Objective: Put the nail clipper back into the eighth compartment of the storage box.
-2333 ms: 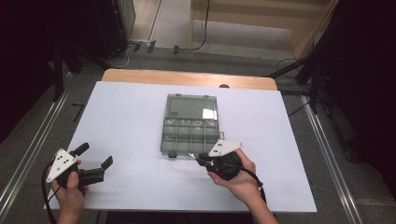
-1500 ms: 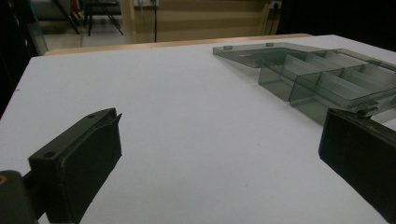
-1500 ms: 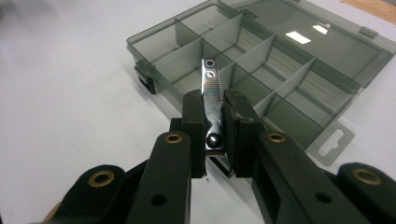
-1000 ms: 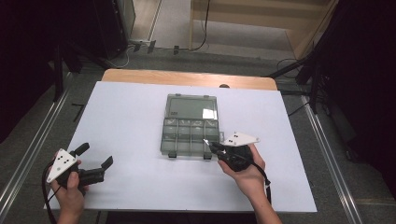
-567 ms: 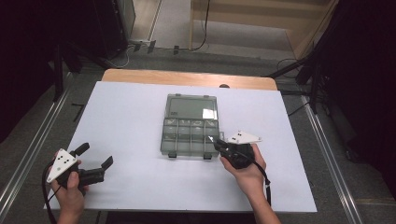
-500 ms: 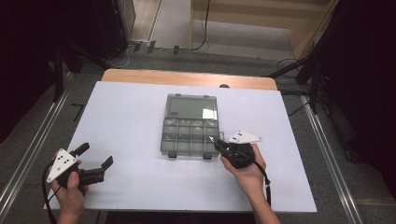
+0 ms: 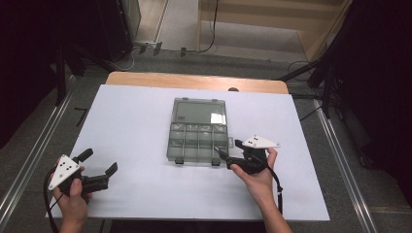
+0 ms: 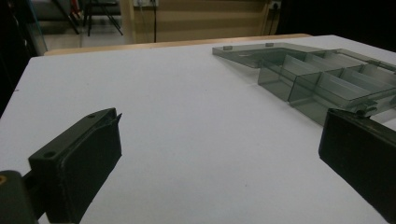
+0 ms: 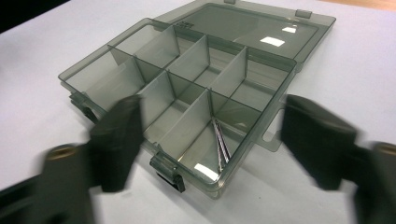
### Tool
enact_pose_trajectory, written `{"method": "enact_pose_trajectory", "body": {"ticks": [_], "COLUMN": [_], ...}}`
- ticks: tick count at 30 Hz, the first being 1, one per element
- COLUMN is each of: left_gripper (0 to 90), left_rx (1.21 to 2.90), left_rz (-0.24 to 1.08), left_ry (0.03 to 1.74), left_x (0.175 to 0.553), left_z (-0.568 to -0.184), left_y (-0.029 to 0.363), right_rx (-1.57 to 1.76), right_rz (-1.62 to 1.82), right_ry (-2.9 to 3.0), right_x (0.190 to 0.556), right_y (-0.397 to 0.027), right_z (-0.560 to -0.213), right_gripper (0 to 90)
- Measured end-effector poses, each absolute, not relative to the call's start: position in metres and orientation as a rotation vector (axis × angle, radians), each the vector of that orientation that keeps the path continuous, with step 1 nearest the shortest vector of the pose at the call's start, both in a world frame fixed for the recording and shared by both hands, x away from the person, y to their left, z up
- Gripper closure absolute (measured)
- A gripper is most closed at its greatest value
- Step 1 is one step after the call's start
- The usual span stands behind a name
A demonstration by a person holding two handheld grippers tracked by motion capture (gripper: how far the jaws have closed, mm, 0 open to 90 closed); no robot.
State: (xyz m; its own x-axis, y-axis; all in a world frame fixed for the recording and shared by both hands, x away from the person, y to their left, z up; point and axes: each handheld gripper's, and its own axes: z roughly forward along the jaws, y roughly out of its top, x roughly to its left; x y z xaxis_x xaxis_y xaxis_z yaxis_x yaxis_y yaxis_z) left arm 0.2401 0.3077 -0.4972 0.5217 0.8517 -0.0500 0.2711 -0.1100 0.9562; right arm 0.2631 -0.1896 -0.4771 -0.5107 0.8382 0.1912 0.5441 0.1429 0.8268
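Compartment box, lid open flat, mid desk; thin metal bit lies in near-right cell. Right tool at box's front-right corner, jaws just spread wide, nothing btwn. Back off straight w/o clipping the latch. Left tool open, idle, well apart.

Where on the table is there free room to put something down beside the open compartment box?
Free patches: the white table left of the compartment box, up to the left gripper, and right of the box toward the table's right edge. Crowded: the box's near right corner, where the right gripper sits.
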Motion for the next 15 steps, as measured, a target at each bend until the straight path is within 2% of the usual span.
{"method": "enact_pose_trajectory", "body": {"ticks": [2, 5, 15], "left_gripper": [0.0, 0.0, 0.0], "left_rx": [1.654, 1.660, 1.668], "left_rz": [0.653, 0.657, 0.665], "left_ry": [0.967, 0.968, 0.967], "left_x": [0.240, 0.240, 0.240], "left_z": [-0.497, -0.497, -0.497], "left_y": [0.308, 0.307, 0.306], "right_rx": [1.327, 1.309, 1.288], "right_rz": [1.344, 1.389, 1.358], "right_ry": [2.090, 2.079, 2.026], "right_x": [0.262, 0.259, 0.249], "right_y": [-0.193, -0.199, -0.213], "right_z": [-0.476, -0.472, -0.467], "right_gripper": [9.6, 0.0, 0.0]}}
